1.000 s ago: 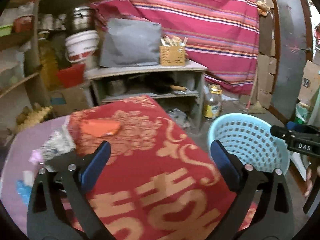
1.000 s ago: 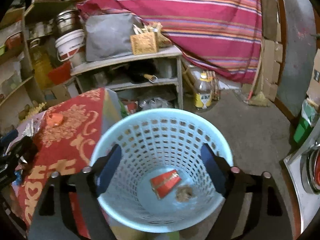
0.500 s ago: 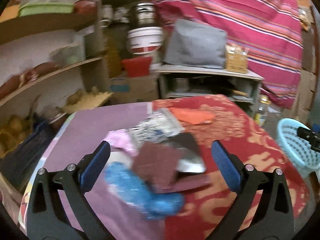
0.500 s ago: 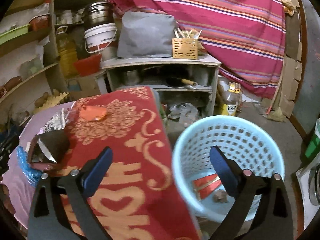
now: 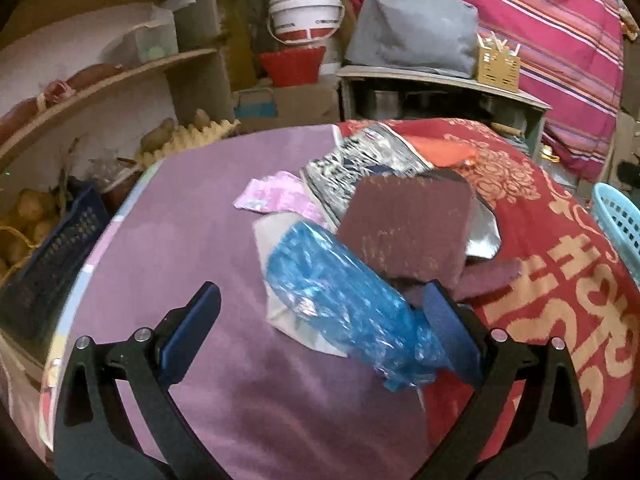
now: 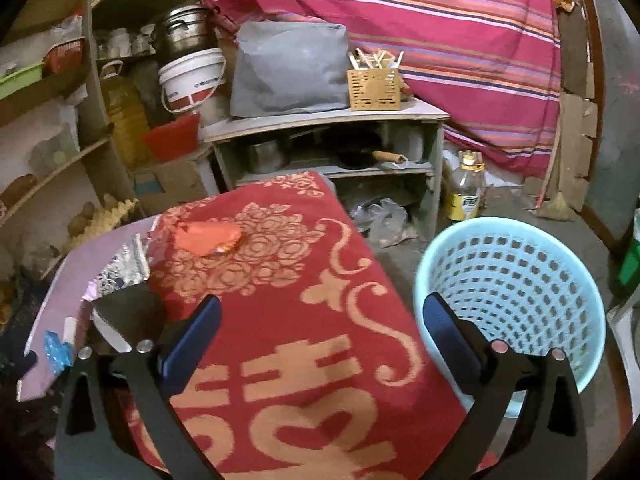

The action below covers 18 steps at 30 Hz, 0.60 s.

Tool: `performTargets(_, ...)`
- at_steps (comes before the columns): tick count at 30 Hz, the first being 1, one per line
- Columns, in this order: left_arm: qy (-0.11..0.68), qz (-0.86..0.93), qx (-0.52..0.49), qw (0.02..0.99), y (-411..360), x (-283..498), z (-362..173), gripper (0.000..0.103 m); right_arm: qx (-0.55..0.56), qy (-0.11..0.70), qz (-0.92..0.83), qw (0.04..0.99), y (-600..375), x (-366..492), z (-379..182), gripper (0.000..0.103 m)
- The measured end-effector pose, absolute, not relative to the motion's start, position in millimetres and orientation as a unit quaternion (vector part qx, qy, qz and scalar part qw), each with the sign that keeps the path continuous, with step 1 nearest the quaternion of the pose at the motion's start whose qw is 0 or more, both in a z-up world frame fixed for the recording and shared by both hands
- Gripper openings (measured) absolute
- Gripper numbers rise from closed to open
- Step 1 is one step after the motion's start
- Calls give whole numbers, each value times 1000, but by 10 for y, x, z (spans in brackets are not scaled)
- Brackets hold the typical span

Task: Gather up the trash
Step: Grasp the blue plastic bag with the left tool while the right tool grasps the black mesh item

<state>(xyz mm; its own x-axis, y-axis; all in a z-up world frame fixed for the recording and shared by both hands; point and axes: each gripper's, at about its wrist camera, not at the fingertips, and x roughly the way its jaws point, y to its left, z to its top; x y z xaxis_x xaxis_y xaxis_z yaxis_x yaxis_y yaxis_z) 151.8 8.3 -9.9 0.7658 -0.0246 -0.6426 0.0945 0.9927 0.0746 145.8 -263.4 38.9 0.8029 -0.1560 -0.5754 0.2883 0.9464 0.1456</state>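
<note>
A heap of trash lies where the purple cloth meets the red patterned cloth: a crumpled blue plastic wrapper, a maroon pad, a silver foil packet, a pink wrapper and an orange wrapper. My left gripper stands open just above the blue wrapper, whose near end lies against the right finger. My right gripper hangs open and empty over the red cloth. The light blue basket stands on the floor to its right. The orange wrapper lies further back.
Wooden shelves with potatoes and a dark crate crowd the left side. Behind the table a low shelf unit carries a grey bag and a wooden holder, with a white bucket beside it. An oil bottle stands on the floor.
My left gripper swung left from the red cloth to the trash heap and dropped closer to it. My right gripper moved left from above the basket to over the red cloth.
</note>
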Motion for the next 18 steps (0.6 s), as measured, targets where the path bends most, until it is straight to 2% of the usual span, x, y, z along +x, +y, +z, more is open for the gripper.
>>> performTargets(5,337,-51,73,937,-33,1501,-179,96,108,303,-101,941,-2493,1550,371,98)
performTargets(8,337,-73,76,936,-80,1506,-178,87,103,329,-79,935,-2417,1616,295,98)
performTargets(11,340,-89,76,933,-103,1495,-169,69,100,337,-71,933,-2392,1615,242,98)
performTargets(13,346,-109,69,929,-102,1497,-153,46,103,338,-62,933,-2374,1608,227,98)
performTargets(18,360,-128,74,921,-74,1463,-140,18,77,334,-49,938,-2231,1608,238,98)
